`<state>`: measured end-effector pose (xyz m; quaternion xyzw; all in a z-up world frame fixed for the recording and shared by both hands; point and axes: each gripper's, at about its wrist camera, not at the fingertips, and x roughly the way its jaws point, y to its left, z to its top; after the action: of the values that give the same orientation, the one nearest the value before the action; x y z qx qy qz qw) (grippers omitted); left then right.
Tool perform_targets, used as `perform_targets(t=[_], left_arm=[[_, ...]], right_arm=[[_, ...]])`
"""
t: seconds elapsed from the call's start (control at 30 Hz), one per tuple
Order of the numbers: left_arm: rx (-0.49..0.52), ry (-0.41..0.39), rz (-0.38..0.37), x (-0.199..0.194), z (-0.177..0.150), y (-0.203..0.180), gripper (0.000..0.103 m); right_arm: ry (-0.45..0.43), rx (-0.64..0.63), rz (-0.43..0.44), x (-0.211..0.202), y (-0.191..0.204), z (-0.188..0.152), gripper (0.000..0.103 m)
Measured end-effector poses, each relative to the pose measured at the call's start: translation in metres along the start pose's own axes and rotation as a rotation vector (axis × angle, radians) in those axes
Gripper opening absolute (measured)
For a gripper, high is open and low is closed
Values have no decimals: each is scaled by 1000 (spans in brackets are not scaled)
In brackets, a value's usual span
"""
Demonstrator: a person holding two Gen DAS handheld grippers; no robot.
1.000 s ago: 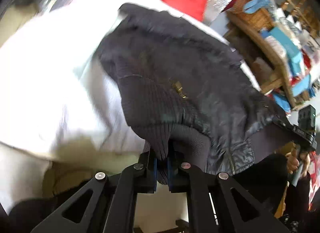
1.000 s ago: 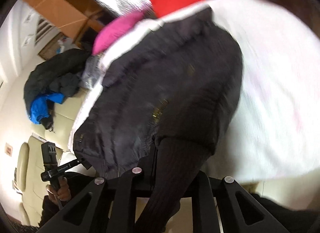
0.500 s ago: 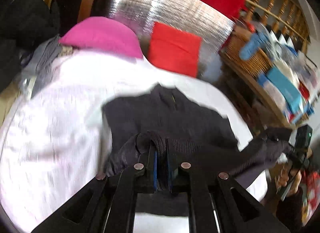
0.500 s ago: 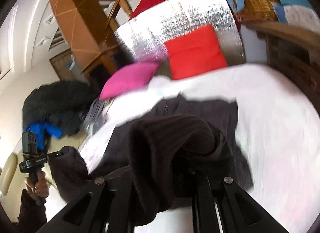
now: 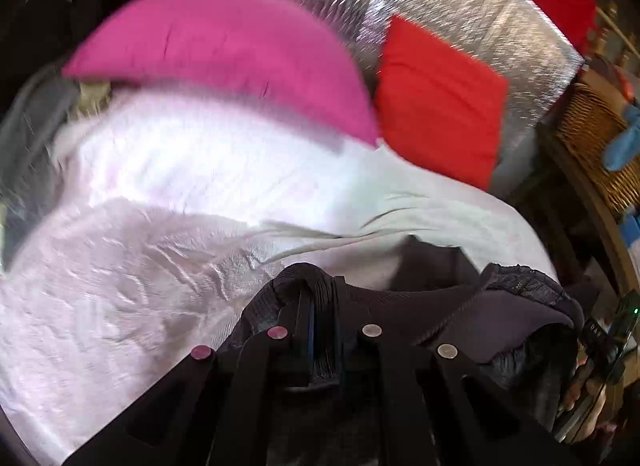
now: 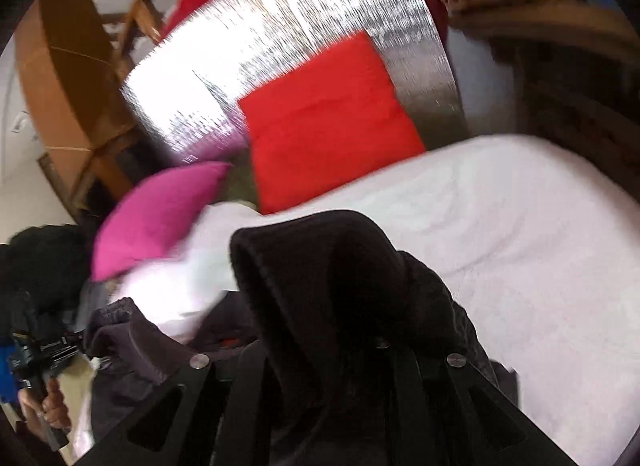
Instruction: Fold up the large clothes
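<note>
The left gripper [image 5: 320, 298] was closed on a ribbed edge of the dark jacket [image 5: 500, 314], the fabric pinched between its two fingers. The jacket lay bunched at the near edge of the white bedspread [image 5: 180, 246], on the side away from the pink pillow [image 5: 224, 49] and the red cushion [image 5: 436, 97], both propped at the far end of the bedspread against a silver foil panel [image 5: 460, 5]. The right gripper [image 6: 340, 326] was draped with a ribbed black fold of the same jacket that hid the fingers; whether they were closed could not be told. A wicker basket [image 5: 596, 141] stood beside the bedspread.
</note>
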<state>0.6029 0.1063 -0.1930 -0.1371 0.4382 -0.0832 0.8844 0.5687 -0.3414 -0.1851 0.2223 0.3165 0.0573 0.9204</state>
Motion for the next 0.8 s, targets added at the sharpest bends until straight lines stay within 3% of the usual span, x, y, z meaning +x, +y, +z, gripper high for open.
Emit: perform_targets(t=[0.2, 0.4, 0.6, 0.63, 0.67, 0.7, 0.73, 0.77, 0.8], left_arm=[[-20, -26, -2, 28, -5, 10, 8], [8, -48, 51, 43, -8, 3, 9], [-3, -39, 49, 31, -14, -1, 17], [-10, -38, 48, 25, -16, -2, 30], [-13, -41, 48, 18, -18, -3, 54], [-13, -57, 55, 7, -21, -4, 66], [-8, -81, 53, -7, -25, -6, 81], [-2, -105, 46, -22, -31, -7, 82], [1, -122, 45, -38, -38, -7, 82]], right_arm=[[18, 118, 20, 47, -34, -6, 12], [18, 196, 65, 52, -51, -8, 12], [31, 297, 180, 45, -67, -10, 23], [30, 294, 187, 39, -66, -11, 29], [27, 295, 193, 34, -64, -12, 40], [18, 302, 207, 25, -64, -14, 67], [-2, 313, 234, 13, -65, -16, 80], [-34, 323, 253, 0, -66, -18, 91], [-84, 334, 254, -18, -67, -20, 92]])
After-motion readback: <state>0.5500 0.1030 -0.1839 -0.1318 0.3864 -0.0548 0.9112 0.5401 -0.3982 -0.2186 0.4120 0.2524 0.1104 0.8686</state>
